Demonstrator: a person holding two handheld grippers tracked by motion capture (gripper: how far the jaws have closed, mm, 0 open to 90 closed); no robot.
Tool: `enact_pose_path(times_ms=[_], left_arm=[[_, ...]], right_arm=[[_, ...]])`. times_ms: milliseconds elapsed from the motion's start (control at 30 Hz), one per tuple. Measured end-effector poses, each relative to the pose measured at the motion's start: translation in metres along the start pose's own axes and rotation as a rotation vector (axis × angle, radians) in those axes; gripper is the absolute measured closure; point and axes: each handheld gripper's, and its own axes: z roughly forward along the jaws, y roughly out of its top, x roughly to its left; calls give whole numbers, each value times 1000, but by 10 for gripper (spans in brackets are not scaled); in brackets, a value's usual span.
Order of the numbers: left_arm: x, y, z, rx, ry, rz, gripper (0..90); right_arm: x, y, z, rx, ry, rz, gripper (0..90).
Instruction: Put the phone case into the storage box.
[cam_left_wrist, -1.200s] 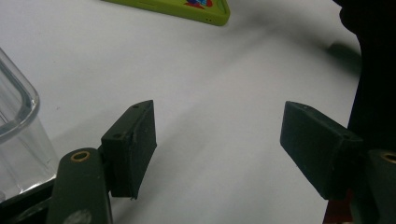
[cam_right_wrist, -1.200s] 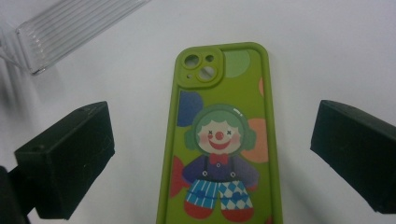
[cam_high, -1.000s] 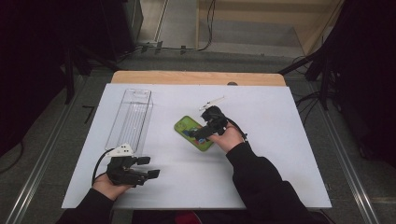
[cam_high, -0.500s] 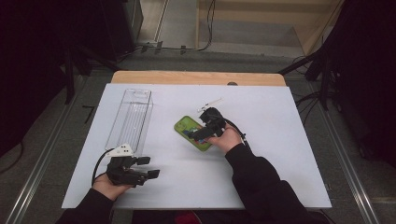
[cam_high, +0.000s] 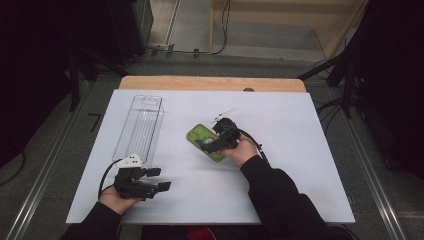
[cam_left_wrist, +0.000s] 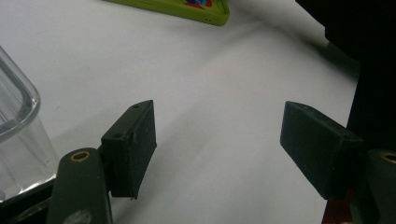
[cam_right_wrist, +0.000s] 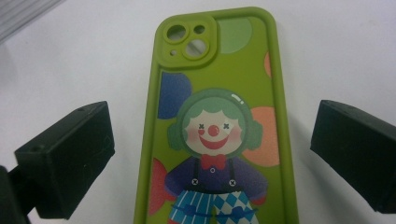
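A green phone case with a clown picture lies flat on the white table, camera holes pointing away from me. My right gripper hovers over its near half, jaws open, one on each side of the case and apart from it. My left gripper rests near the table's front left, open with bare table between its pads. The case's end shows at the top of the left gripper view.
A clear plastic box stands long and narrow at the left of the table, and its corner sits just left of my left gripper. A wooden strip borders the far edge. Dark floor and cables surround the table.
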Motion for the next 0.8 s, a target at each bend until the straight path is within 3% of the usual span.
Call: enact_pose_path(times_ms=[400, 667, 800], left_arm=[[0, 0, 0, 3, 1, 0, 277], [0, 0, 0, 6, 2, 0, 277], [0, 0, 1, 7, 2, 0, 277]], right_arm=[[2, -4, 10, 36, -27, -22, 0], [11, -7, 13, 37, -124, -100, 48], [14, -8, 14, 34, -146, -101, 60]])
